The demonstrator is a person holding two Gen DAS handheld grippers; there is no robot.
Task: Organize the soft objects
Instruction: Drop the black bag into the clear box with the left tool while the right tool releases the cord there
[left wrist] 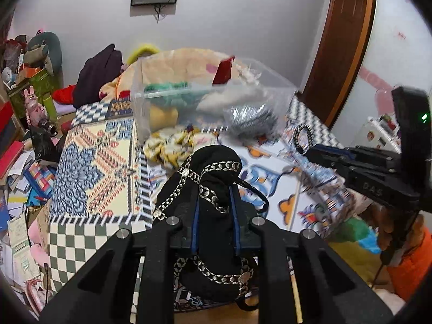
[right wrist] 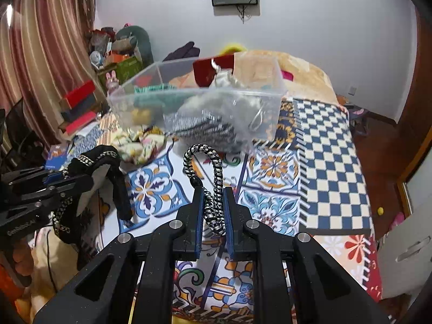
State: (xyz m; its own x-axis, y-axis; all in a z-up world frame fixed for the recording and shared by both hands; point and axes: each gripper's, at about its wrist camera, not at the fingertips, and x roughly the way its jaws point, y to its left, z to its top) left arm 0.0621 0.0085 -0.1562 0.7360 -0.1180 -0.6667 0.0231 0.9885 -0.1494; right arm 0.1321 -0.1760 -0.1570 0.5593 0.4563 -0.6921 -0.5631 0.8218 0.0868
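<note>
My left gripper [left wrist: 214,191] is shut on a black cloth pouch with silver trim [left wrist: 213,167], held above the patterned bed cover. It also shows in the right wrist view [right wrist: 91,162] at the left. My right gripper [right wrist: 213,197] is shut on a black-and-white braided cord loop [right wrist: 213,167], which also shows in the left wrist view [left wrist: 303,137]. A clear plastic bin [left wrist: 205,100] holding soft items stands ahead on the bed; it also shows in the right wrist view [right wrist: 199,105]. A yellow floral cloth [left wrist: 172,145] lies in front of the bin.
The patterned bed cover [right wrist: 332,167] spreads under both grippers. A beige blanket pile [left wrist: 186,59] lies behind the bin. Cluttered boxes, books and toys [left wrist: 29,89] stand at the left. A wooden door frame [left wrist: 348,43] stands at the right.
</note>
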